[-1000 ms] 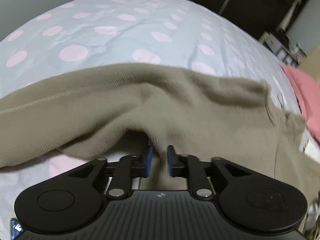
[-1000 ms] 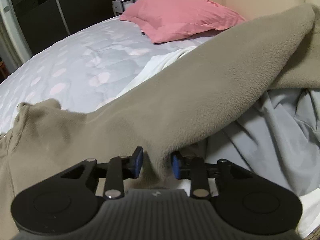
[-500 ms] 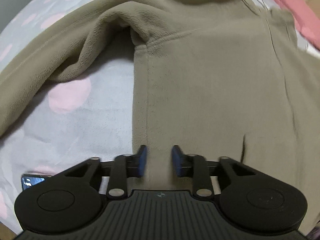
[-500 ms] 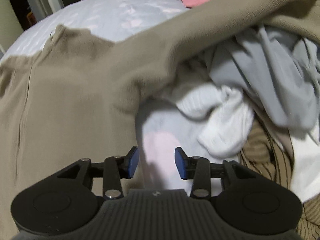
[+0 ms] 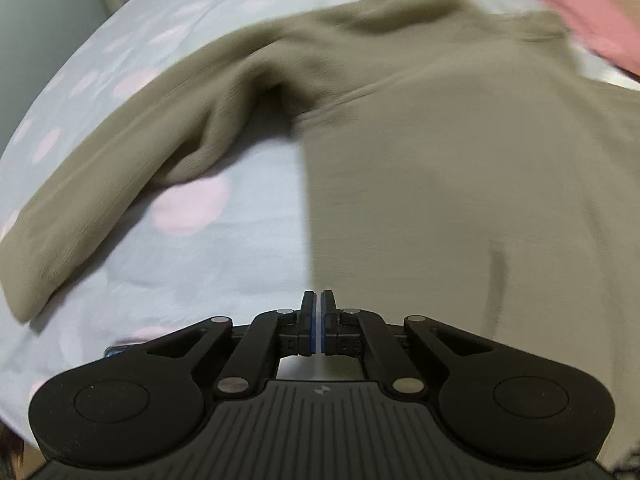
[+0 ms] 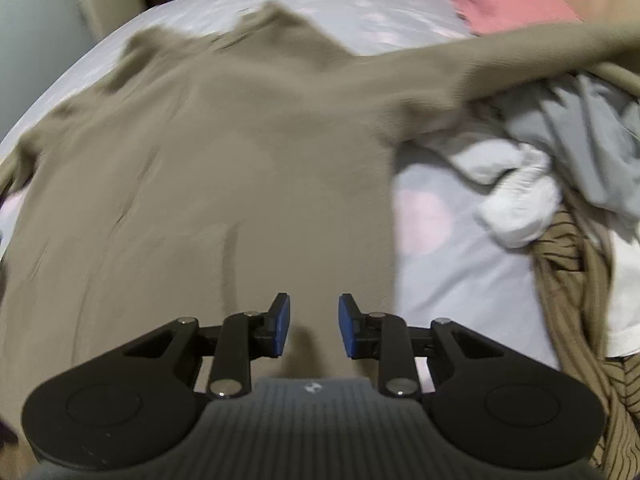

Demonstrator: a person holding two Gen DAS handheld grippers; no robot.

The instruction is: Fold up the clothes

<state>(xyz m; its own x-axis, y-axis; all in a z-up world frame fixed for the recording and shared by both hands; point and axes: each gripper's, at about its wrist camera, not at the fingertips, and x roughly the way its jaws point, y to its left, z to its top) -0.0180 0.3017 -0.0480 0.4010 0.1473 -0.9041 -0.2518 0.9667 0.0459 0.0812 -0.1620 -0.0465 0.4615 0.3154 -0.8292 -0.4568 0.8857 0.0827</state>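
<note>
An olive-brown fleece sweater (image 5: 440,168) lies spread flat on the polka-dot bedsheet (image 5: 208,264), collar at the far end. Its left sleeve (image 5: 120,184) angles out toward the near left. In the right wrist view the sweater (image 6: 240,168) fills the middle, and its right sleeve (image 6: 520,56) stretches away over the laundry pile. My left gripper (image 5: 319,294) is shut, its tips at the sweater's left side edge near the hem, with no fabric visible between the pads. My right gripper (image 6: 313,300) is open just above the sweater's lower body, nothing between its fingers.
A heap of unfolded laundry sits to the right: a grey garment (image 6: 580,136), a white one (image 6: 516,196) and a brown striped one (image 6: 572,280). A pink pillow (image 6: 512,0) lies at the far right of the bed. Dark furniture stands beyond the bed.
Both grippers let go of the sweater and it dropped flat. The left gripper has since shut at the side edge. The right gripper shifted left over the sweater's body and stays open.
</note>
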